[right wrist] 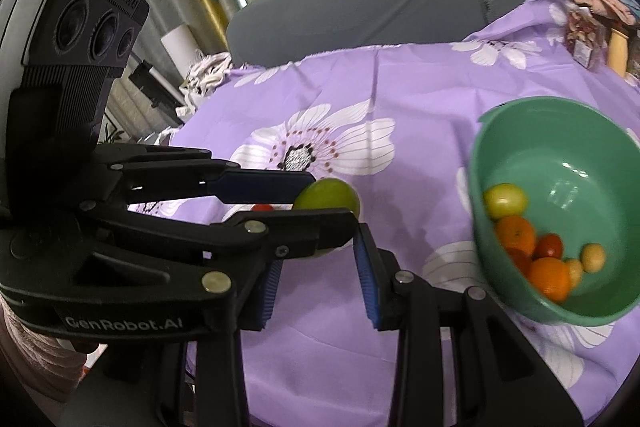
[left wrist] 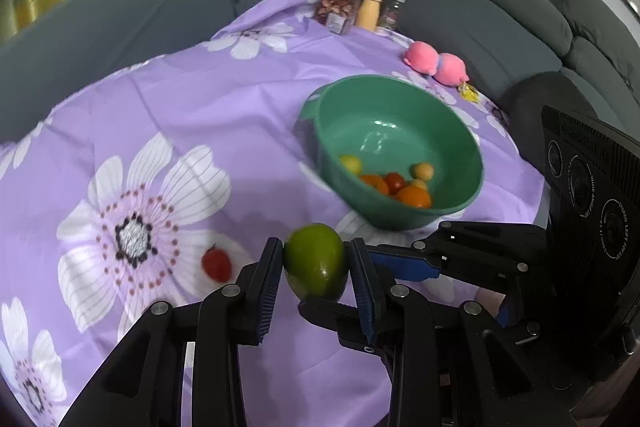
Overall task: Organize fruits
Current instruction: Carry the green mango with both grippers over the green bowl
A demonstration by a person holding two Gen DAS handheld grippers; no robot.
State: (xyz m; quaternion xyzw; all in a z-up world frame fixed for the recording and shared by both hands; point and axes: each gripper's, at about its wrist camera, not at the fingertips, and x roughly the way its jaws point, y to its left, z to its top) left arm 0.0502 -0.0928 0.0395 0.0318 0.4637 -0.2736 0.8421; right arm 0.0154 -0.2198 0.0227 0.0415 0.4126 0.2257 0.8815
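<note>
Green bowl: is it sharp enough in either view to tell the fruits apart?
Left wrist view: green bowl smeared by motion, fruits soft blobs. Right wrist view: bowl crisper, fruits separable, small glare on its inner wall.

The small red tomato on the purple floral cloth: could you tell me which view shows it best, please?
The left wrist view: the small red tomato lies unobstructed, though slightly blurred. In the right wrist view, the left tongs hide all but a red sliver.

The left gripper (left wrist: 315, 247) clamps a green fruit (left wrist: 320, 273) between its pads. The right gripper (right wrist: 320, 245) crosses in from its right, pinching the same fruit.
</note>
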